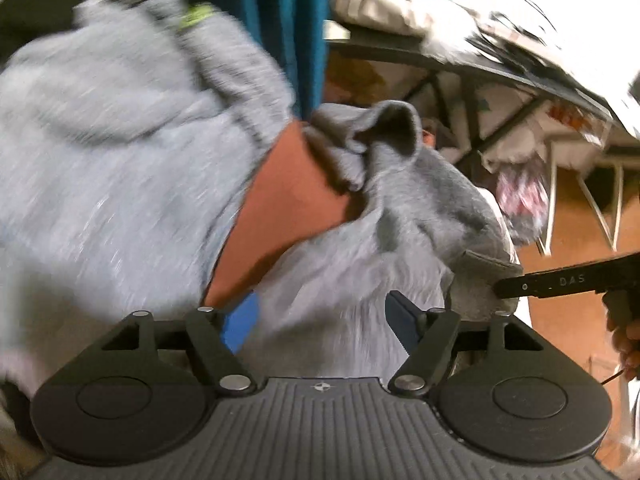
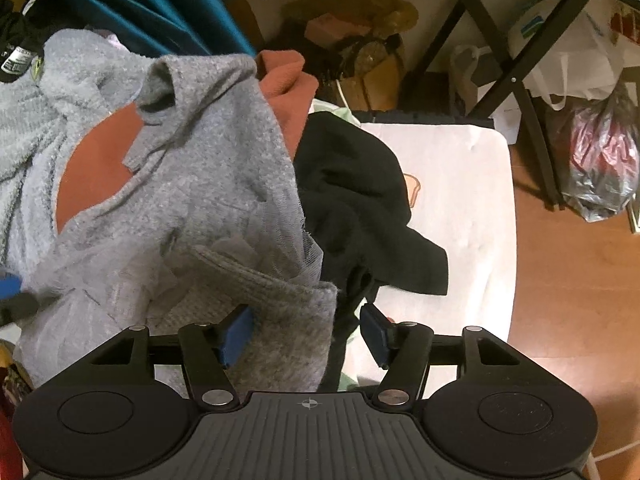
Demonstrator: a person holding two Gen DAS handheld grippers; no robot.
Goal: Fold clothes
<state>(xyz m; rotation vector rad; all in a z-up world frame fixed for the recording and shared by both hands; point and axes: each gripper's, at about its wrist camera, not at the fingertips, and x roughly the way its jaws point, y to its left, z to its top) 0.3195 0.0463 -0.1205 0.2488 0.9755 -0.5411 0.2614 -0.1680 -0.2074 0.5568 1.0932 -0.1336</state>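
Grey, nubbly knit fills both views: a grey sweater (image 2: 192,184) lies rumpled over the left and centre of the right wrist frame, its ribbed hem (image 2: 256,280) sagging toward the bottom centre. Rust-orange cloth (image 2: 288,80) shows through the neck gap and peeks out behind it. To the right a black garment (image 2: 360,200), soft and matte, slumps on a white padded surface (image 2: 460,200) with rounded corners, set over a brown wood floor.

The right gripper (image 2: 306,334) has its blue-padded fingers spread apart, the hem lying between them, not clamped. The left gripper (image 1: 320,316) is likewise released, jaws wide, with grey fabric in the gap.

The left wrist view is heavily motion-blurred; the sweater's texture smears into streaks at the left of the frame, and a folded sleeve opening (image 1: 392,128) stands out at centre. At the right edge a black gripper finger pokes into the hem. Upper right, the objects on a dark table (image 1: 460,60) are washed out and unreadable.
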